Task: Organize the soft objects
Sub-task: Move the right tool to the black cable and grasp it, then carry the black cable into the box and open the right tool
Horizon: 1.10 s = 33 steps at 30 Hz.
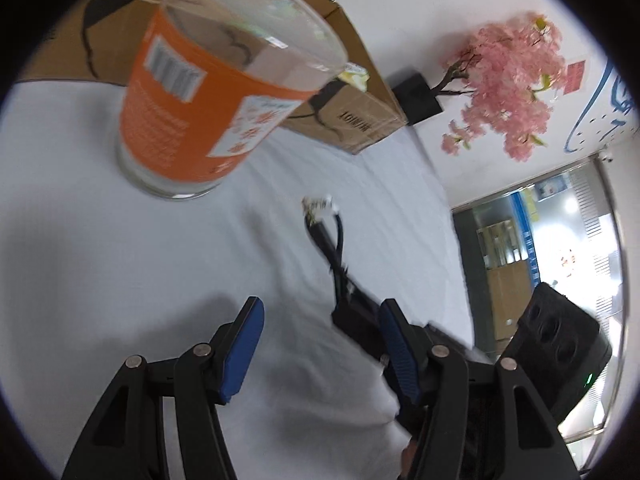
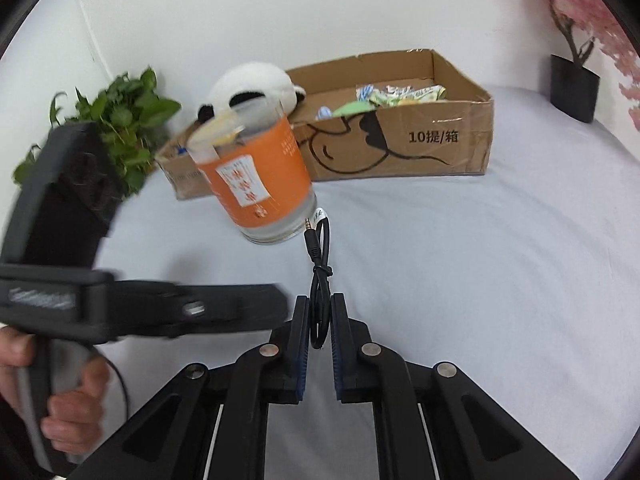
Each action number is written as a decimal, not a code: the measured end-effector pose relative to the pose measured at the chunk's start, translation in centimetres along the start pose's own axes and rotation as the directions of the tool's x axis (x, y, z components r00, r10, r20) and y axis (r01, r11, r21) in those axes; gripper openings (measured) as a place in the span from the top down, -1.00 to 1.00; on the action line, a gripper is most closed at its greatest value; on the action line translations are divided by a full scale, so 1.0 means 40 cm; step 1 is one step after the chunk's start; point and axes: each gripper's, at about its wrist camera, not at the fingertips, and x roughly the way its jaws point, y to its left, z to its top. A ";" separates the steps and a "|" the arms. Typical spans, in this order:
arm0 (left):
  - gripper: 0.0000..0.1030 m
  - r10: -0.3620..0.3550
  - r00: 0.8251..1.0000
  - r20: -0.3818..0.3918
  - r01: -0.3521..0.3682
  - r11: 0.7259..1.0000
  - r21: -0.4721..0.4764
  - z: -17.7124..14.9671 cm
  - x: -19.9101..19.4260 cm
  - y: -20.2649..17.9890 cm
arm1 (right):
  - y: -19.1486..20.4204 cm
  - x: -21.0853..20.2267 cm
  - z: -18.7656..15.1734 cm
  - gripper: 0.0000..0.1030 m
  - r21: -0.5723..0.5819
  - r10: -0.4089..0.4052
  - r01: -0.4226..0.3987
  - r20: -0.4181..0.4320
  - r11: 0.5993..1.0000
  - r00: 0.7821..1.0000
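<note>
A white cloth (image 2: 480,280) is spread over the surface. A pink blossom tree (image 1: 516,84) in a black pot (image 1: 418,98) is set against the white wall (image 2: 280,12), and a leafy green plant (image 2: 124,120) is seen at the far left

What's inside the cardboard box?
In the box you can see crinkly snack packets and a blue-and-white thing. A panda plush sits at its left end. The front wall hides whatever lies lower down.
</note>
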 end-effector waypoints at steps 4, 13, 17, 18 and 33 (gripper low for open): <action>0.12 -0.047 0.999 -0.013 0.047 0.999 0.014 0.021 0.038 -0.029 | -0.012 -0.041 -0.013 0.85 0.056 0.034 -0.035 0.024 0.998 0.999; 0.79 -0.051 0.997 -0.065 0.057 0.993 0.102 0.099 0.155 -0.163 | -0.087 -0.089 0.026 0.85 0.043 -0.104 0.099 0.108 0.994 0.989; 0.79 -0.055 0.998 -0.032 0.059 0.986 0.155 0.164 0.201 -0.238 | -0.131 -0.097 0.078 0.86 -0.020 -0.213 0.220 0.169 0.975 0.962; 0.79 -0.065 0.998 -0.020 0.068 0.985 0.159 0.182 0.209 -0.251 | -0.145 -0.101 0.092 0.86 -0.019 -0.222 0.230 0.183 0.973 0.958; 0.80 0.010 0.978 0.207 -0.012 1.000 0.011 0.508 0.194 -0.250 | -0.283 0.041 0.460 0.85 -0.114 -0.071 0.111 0.311 0.987 0.948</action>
